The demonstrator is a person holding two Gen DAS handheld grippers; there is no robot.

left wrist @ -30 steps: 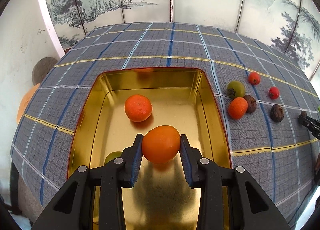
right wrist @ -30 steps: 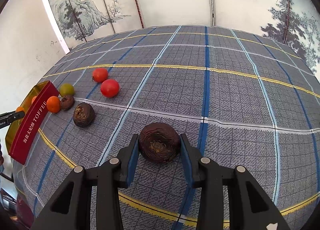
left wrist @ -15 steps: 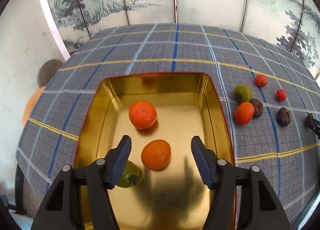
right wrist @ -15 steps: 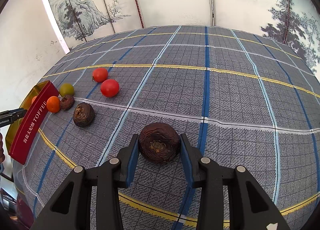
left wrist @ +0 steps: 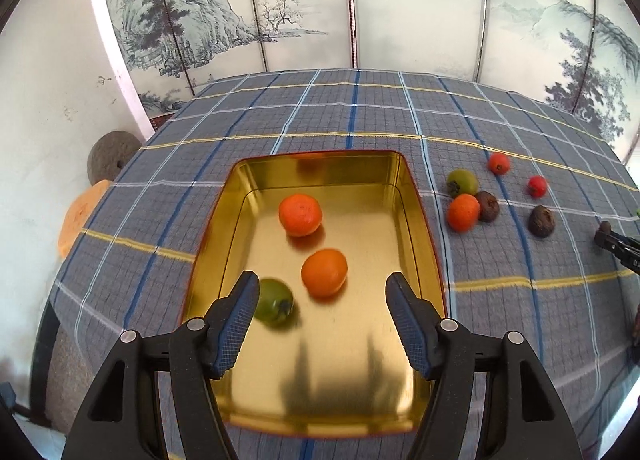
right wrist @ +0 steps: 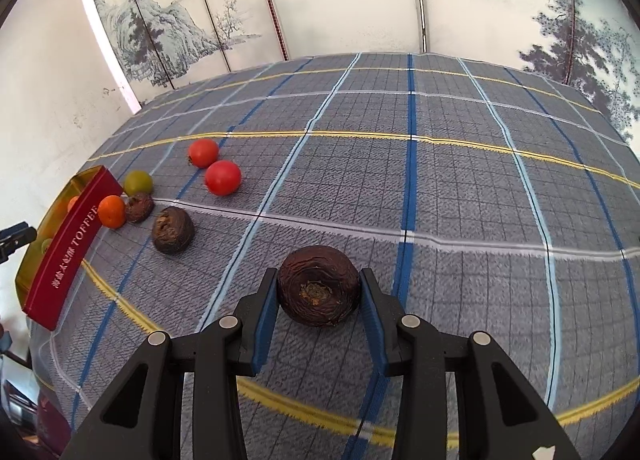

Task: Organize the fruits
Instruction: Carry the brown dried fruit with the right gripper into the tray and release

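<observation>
A plaid tablecloth [right wrist: 460,196] in grey, blue and yellow covers the whole table, and painted landscape screens [left wrist: 420,8] stand behind it. On the cloth sits a gold tin tray [left wrist: 420,228] with a red outer wall lettered TOFFEE, and three fruits lie inside it: one orange [left wrist: 300,216] toward the far end, a second orange [left wrist: 324,272] nearer the middle, and a green fruit [left wrist: 274,302] just beside the left finger. The left gripper [left wrist: 322,300] hangs above the tray with its jaws spread wide, holding nothing. To the right of the tray a loose cluster rests on the cloth: a green fruit [left wrist: 462,182], an orange one [left wrist: 463,212] touching a wrinkled brown one [left wrist: 488,206], another brown fruit [left wrist: 541,221] a little apart, and two small red tomatoes [left wrist: 499,163] farther back. Well away from that group, the right gripper [right wrist: 319,296] is low over the cloth, its blue pads [right wrist: 267,310] pressed against both sides of a dark, shrivelled brown fruit [right wrist: 318,285].
</observation>
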